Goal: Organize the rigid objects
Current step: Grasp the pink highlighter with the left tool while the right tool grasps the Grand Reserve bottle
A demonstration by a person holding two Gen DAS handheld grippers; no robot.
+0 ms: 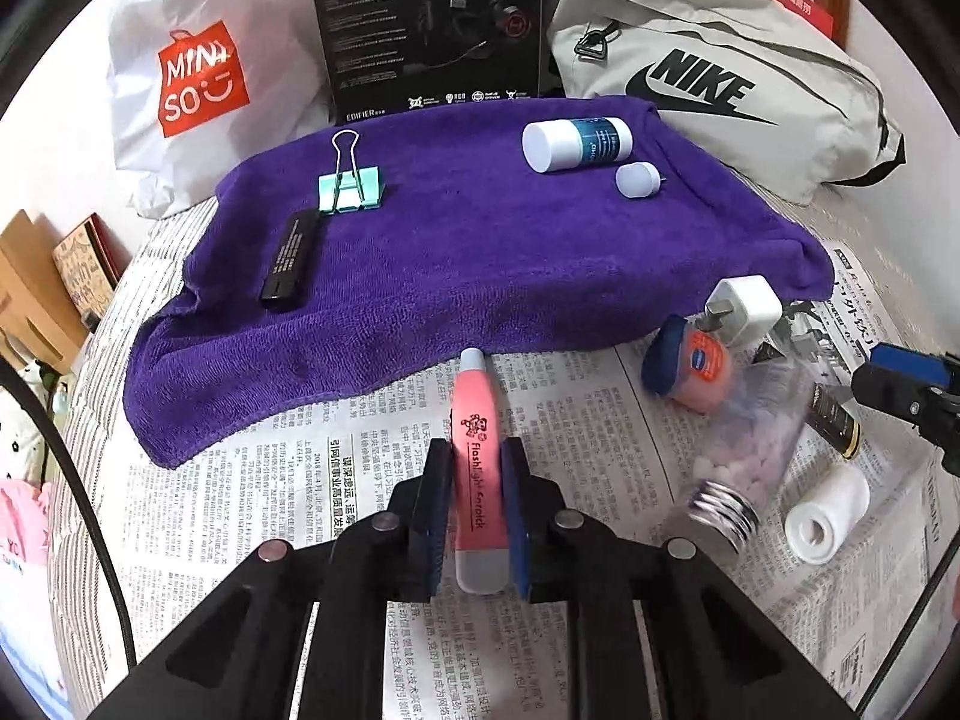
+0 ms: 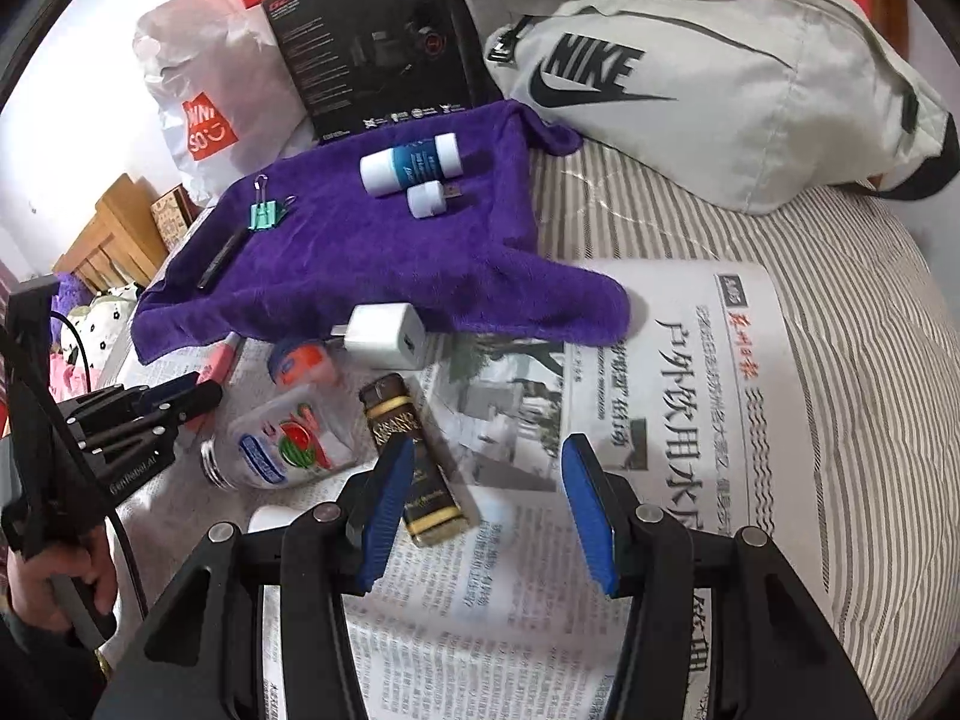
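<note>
In the left wrist view my left gripper (image 1: 477, 462) is shut on a pink earpick flashlight (image 1: 474, 402), which lies on the newspaper (image 1: 300, 480) just before the purple towel (image 1: 480, 252). On the towel rest a green binder clip (image 1: 351, 189), a black stick (image 1: 291, 261), a white-and-blue bottle (image 1: 576, 144) and a small white USB light (image 1: 639, 179). My right gripper (image 2: 486, 507) stands open over the newspaper. A black-and-gold bar (image 2: 420, 480) lies beside its left pad, untouched by the right pad.
Near the towel's right corner lie a white charger (image 2: 384, 336), a blue-lidded jar (image 2: 300, 363), a clear candy bottle (image 2: 288, 444) and a white roll (image 1: 828, 513). A Nike bag (image 2: 690, 72), a black box (image 1: 426, 24) and a Miniso bag (image 1: 198, 78) line the back.
</note>
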